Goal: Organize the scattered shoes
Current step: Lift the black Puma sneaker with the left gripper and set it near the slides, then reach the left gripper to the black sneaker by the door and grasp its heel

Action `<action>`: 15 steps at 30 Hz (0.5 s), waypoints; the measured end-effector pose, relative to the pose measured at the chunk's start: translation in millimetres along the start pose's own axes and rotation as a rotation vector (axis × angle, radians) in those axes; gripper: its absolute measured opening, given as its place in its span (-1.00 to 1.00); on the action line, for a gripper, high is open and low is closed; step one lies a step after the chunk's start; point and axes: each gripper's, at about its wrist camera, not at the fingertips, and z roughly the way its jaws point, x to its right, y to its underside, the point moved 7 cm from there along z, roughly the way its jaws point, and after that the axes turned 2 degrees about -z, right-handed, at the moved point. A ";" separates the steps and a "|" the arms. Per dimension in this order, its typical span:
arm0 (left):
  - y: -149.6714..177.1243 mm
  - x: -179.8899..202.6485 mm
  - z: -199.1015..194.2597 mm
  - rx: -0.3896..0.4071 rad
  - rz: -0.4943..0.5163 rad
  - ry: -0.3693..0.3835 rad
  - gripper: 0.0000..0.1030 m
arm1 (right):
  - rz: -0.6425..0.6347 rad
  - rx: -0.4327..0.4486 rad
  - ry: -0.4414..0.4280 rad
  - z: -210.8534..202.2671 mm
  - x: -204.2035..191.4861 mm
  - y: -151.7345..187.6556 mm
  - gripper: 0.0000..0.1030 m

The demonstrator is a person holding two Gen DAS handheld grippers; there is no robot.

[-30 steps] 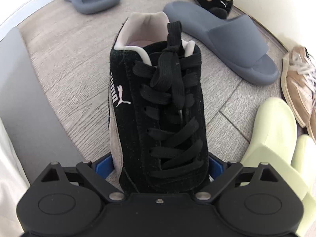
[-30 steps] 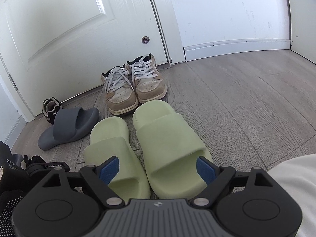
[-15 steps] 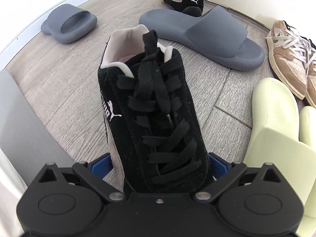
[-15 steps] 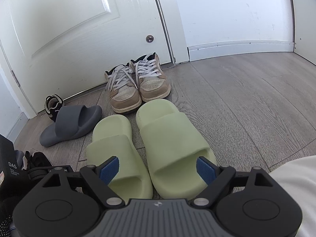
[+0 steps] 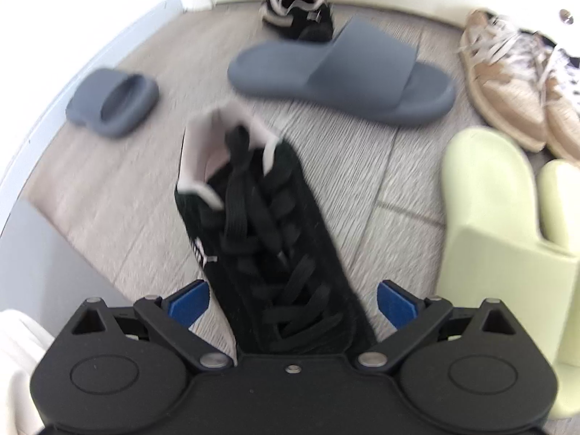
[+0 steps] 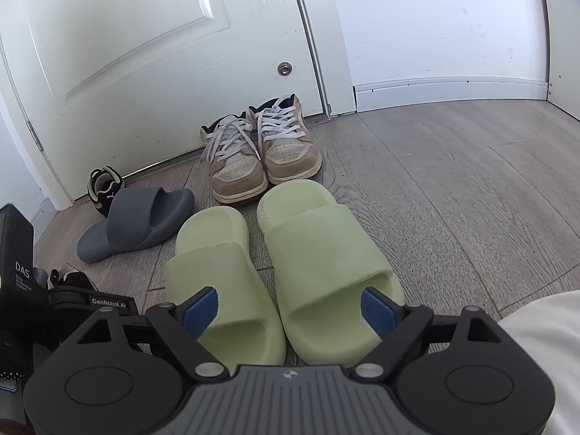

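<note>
A black suede sneaker (image 5: 261, 239) with black laces lies heel-away between the fingers of my left gripper (image 5: 291, 304). It slants to the left, and floor shows between it and the left pad, so the jaws stand open around it. Its mate (image 5: 297, 11) sits by the wall behind a grey slide (image 5: 340, 72). The other grey slide (image 5: 112, 101) lies apart at the left. My right gripper (image 6: 290, 311) hangs open over a pair of pale green slides (image 6: 326, 253). The tan sneakers (image 6: 264, 152) stand paired at the door.
A white door (image 6: 145, 54) and a baseboard close off the far side. Wood floor (image 6: 453, 199) runs to the right of the shoes. A grey panel (image 5: 47, 264) stands at the left in the left wrist view. White cloth shows at the lower right of the right wrist view.
The left gripper has risen and rolled: the black sneaker looks smaller and now slants left between its fingers, and more of the floor and both grey slides show. The right gripper has kept still.
</note>
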 end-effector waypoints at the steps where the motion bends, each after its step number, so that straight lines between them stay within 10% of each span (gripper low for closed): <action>1: -2.1 -2.2 -3.9 0.017 -0.011 0.002 0.94 | 0.001 0.000 -0.001 -0.2 0.0 -0.1 0.69; 15: -80.7 -56.9 -31.0 0.247 -0.029 0.224 0.83 | -0.017 0.010 -0.015 -2.3 -5.1 2.7 0.70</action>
